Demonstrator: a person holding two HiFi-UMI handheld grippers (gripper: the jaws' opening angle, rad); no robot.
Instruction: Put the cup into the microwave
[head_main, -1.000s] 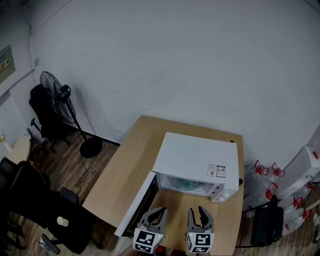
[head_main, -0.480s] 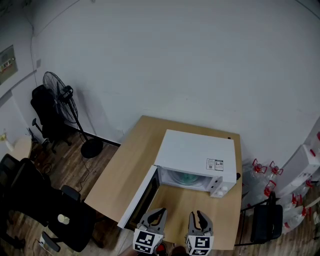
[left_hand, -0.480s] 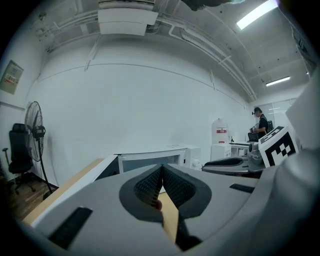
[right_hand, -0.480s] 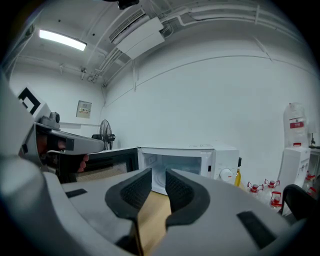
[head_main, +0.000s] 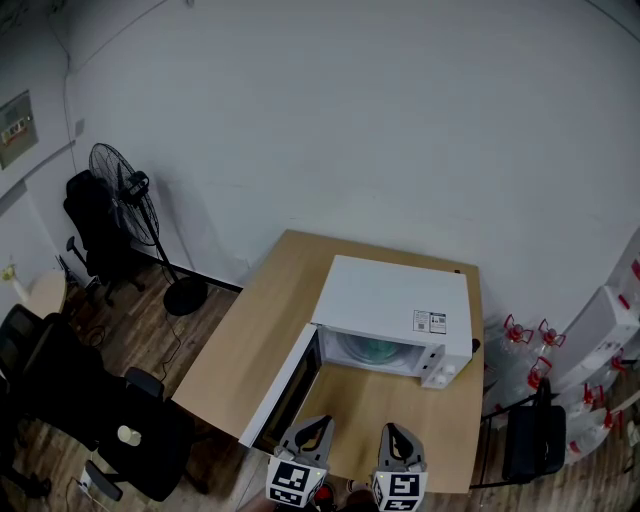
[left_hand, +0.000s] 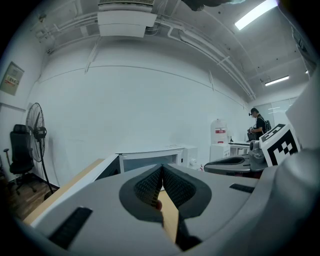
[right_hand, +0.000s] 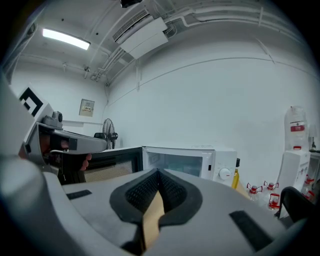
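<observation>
The white microwave (head_main: 390, 305) stands on the wooden table (head_main: 260, 320), its door (head_main: 285, 390) swung open to the left. A pale green cup (head_main: 372, 350) sits inside the cavity; in the right gripper view the cup (right_hand: 183, 167) shows faintly behind the opening. Both grippers hover over the table's near edge, apart from the microwave. My left gripper (head_main: 311, 425) is shut, its pads meeting on nothing (left_hand: 162, 167). My right gripper (head_main: 396, 432) has just been closing and now stands shut with nothing between its pads (right_hand: 158, 172).
A bottle of yellow liquid (right_hand: 235, 177) stands beside the microwave's right side. Left of the table are a floor fan (head_main: 120, 185) and black chairs (head_main: 60, 370). Water jugs with red handles (head_main: 530, 350) crowd the floor at right. A person (left_hand: 259, 125) stands far off.
The right gripper's jaws, open a second ago, have closed on nothing. Both grippers have drawn back a little from the open microwave. The cup stays inside.
</observation>
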